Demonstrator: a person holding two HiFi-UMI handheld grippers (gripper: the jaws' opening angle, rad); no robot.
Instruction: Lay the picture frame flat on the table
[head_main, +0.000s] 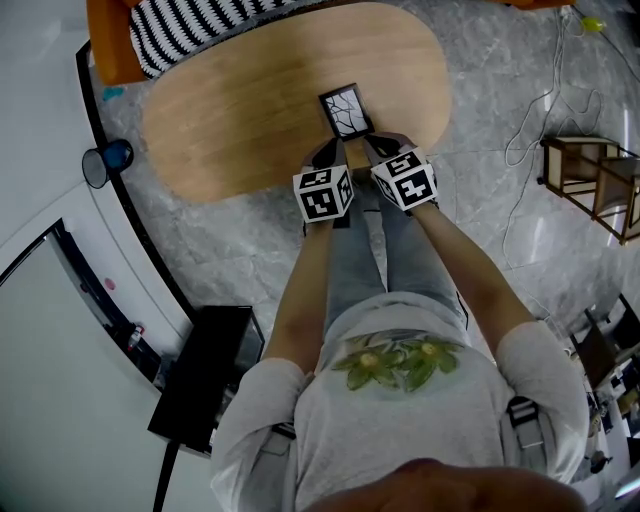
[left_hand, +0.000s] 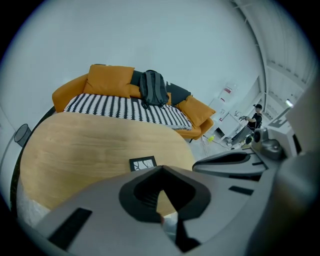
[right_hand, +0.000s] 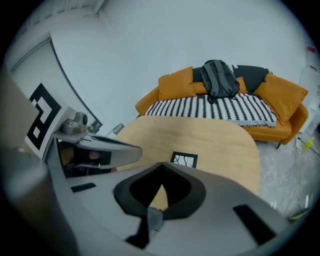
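A small black picture frame (head_main: 346, 110) with a white crackle-pattern picture lies flat on the oval wooden table (head_main: 240, 110), near its front edge. Both grippers hover side by side just in front of it, over the table's edge. My left gripper (head_main: 329, 153) is shut with nothing in it, a little short of the frame's near left corner. My right gripper (head_main: 384, 146) is also shut and empty, by the near right corner. The left gripper view shows the frame (left_hand: 143, 163) just beyond the closed tips (left_hand: 161, 168). In the right gripper view the frame (right_hand: 184, 160) likewise sits past the tips (right_hand: 162, 165).
An orange sofa (left_hand: 115, 82) with a striped blanket (left_hand: 125, 107) and a dark backpack (left_hand: 152, 89) stands behind the table. A blue bin (head_main: 108, 160) is at the table's left, a wooden stool (head_main: 590, 180) and cables on the floor to the right.
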